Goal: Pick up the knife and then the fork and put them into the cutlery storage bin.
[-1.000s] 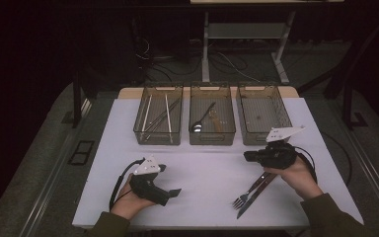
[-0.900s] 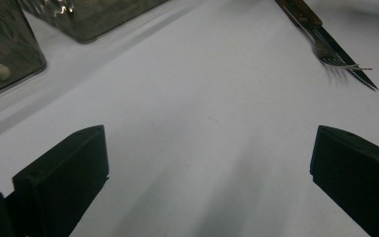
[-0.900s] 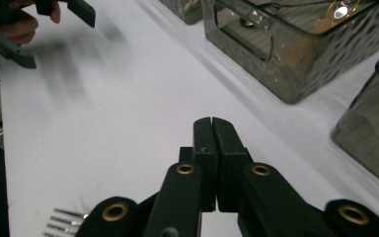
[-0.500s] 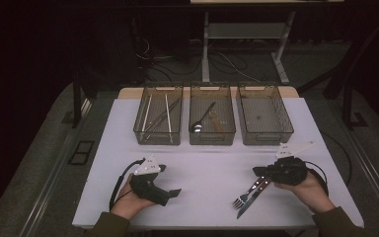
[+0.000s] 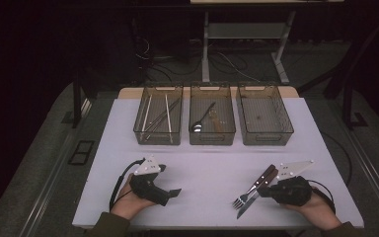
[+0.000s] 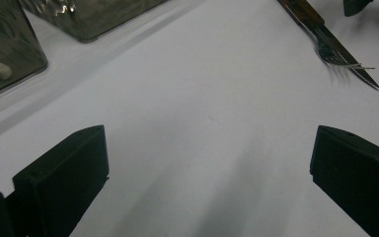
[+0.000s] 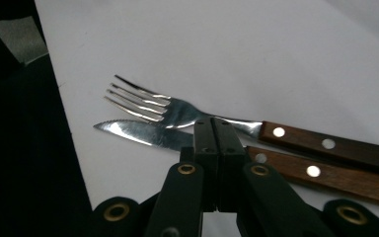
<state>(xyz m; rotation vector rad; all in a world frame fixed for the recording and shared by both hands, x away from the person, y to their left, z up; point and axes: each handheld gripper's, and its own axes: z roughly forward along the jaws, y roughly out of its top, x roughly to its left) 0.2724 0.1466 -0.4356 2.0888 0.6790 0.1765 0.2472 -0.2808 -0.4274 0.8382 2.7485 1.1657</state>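
Observation:
A fork and a knife, both with brown wooden handles, lie side by side at the front right of the white table. My right gripper sits low just right of them, pointing left. In the right gripper view its jaws are pressed together, their tips over the fork's neck and the knife's blade, with nothing seen between them. My left gripper rests at the front left, jaws wide open over bare table. The fork lies far ahead of it.
Three clear bins stand in a row at the back: the left bin holds several long thin utensils, the middle bin a spoon, the right bin looks bare. The table's front edge lies close to both hands.
My right hand has come from near the right bin toward the front edge and sunk beside the cutlery handles. The left hand has stayed put.

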